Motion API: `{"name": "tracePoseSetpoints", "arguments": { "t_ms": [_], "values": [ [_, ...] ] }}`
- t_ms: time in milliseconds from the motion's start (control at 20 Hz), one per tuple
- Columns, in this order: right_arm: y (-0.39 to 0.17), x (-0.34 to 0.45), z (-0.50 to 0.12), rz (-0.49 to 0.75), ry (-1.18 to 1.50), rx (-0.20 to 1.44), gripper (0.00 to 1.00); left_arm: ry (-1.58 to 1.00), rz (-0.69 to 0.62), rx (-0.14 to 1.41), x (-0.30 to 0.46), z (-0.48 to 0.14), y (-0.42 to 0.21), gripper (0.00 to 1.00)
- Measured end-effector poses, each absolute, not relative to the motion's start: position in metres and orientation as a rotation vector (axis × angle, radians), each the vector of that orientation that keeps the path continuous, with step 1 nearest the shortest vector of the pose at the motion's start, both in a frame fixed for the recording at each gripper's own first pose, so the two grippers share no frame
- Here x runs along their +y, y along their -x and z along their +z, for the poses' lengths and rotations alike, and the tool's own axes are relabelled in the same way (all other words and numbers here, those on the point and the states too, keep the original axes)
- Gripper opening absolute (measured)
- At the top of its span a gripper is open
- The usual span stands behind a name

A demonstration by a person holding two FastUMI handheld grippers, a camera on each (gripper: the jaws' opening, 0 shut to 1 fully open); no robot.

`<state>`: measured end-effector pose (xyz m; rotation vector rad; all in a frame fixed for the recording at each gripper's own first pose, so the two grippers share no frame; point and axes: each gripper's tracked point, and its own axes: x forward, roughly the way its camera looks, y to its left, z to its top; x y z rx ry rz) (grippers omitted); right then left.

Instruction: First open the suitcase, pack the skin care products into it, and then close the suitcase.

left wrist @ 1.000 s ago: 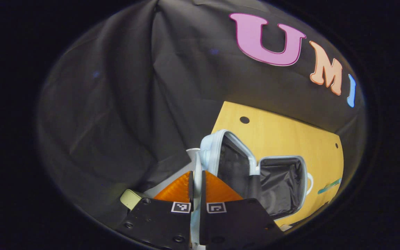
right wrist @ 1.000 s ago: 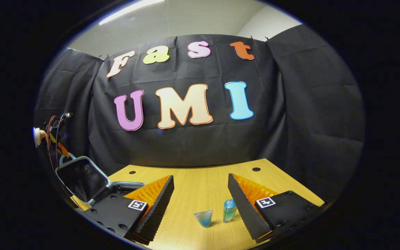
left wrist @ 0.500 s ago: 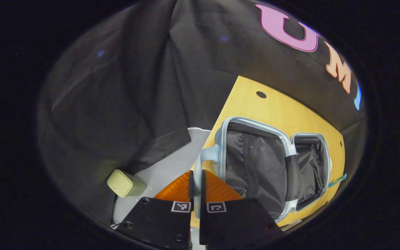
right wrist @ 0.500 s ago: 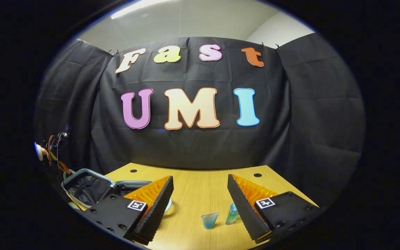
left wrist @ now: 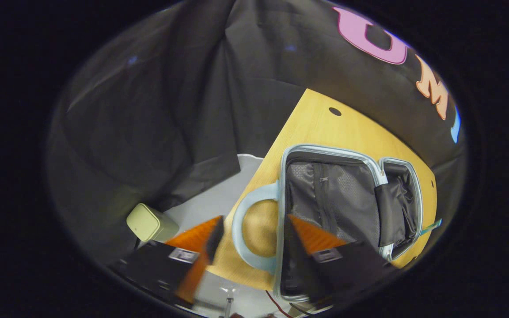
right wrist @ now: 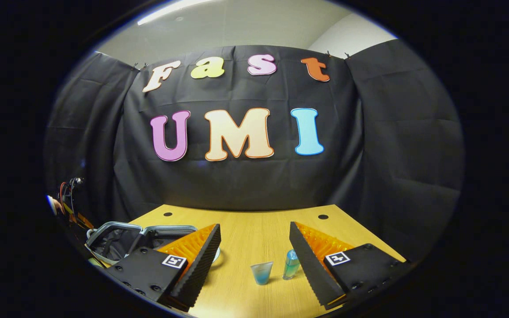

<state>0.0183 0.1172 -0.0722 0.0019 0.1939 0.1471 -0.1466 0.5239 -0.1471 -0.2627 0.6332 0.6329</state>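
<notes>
The pale blue suitcase (left wrist: pixel 332 152) lies open on the wooden table (left wrist: pixel 325 128), both black-lined halves facing up. Its looped handle (left wrist: pixel 239 216) rests on the table between the spread fingers of my left gripper (left wrist: pixel 254 232), which is open and blurred. In the right gripper view the suitcase (right wrist: pixel 113 236) sits low at the left. My right gripper (right wrist: pixel 254 227) hovers open over the table (right wrist: pixel 245 225). Ahead of it stand a small blue-tinted tube (right wrist: pixel 261 273) and a small blue bottle (right wrist: pixel 290 264), the bottle close to the right finger.
A pale green box (left wrist: pixel 148 223) sits on the grey floor (left wrist: pixel 210 205) beyond the table's left edge. Cables (right wrist: pixel 66 198) hang at the far left of the right gripper view. The table has small round holes (right wrist: pixel 323 217) near its back edge.
The suitcase lid has swung down from upright to flat on the table. My left gripper has opened and let go of the handle. The right gripper has barely moved.
</notes>
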Motion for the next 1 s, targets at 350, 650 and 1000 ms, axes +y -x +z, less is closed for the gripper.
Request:
{"name": "tracePoseSetpoints", "arguments": {
  "t_ms": [350, 650, 1000],
  "values": [
    [-0.016, 0.085, -0.089, 0.158, -0.004, 0.237, 0.98, 0.076, 0.495, 0.476, 0.395, -0.069, 0.108, 0.96],
    [-0.034, 0.057, -0.119, 0.225, 0.012, 0.305, 0.98, 0.054, 0.215, 0.384, 0.212, -0.068, 0.044, 0.96],
    [-0.074, 0.034, -0.182, 0.337, 0.013, 0.392, 0.98, 0.020, -0.012, 0.428, 0.042, -0.148, -0.008, 0.96]
  ]
}}
